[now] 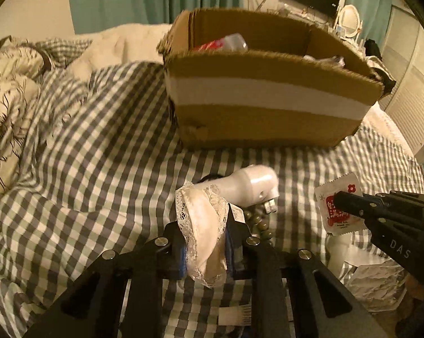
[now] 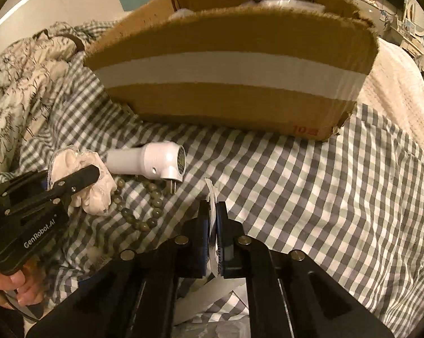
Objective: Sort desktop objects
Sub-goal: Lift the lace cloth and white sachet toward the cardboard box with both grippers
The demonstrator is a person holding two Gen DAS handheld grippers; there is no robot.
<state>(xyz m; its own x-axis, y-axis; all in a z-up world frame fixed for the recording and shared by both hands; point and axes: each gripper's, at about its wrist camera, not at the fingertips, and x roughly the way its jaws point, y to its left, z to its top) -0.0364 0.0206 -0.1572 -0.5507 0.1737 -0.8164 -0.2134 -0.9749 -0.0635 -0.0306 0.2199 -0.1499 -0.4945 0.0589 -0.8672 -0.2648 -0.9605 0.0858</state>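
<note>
My left gripper [image 1: 204, 233] is shut on a cream lace-trimmed cloth [image 1: 197, 214], lifted off the checked sheet. The right wrist view shows that gripper [image 2: 91, 174] and the cloth [image 2: 96, 197] at the left. My right gripper [image 2: 214, 211] is shut on a small white sachet [image 2: 212, 194], seen edge-on. In the left wrist view the sachet [image 1: 338, 222] shows red print, with the right gripper [image 1: 341, 198] clamped across it. A white plug-in device [image 2: 155, 159] and a string of green beads [image 2: 144, 214] lie on the bed between the grippers. An open cardboard box [image 1: 268, 95] stands beyond.
The box holds a clear bottle [image 1: 226, 42] with a red label and other items behind a divider. A patterned duvet [image 1: 12, 90] is bunched at the left. Crumpled white wrappers [image 1: 375, 284] lie at the lower right. A hand [image 2: 17, 290] grips the left tool.
</note>
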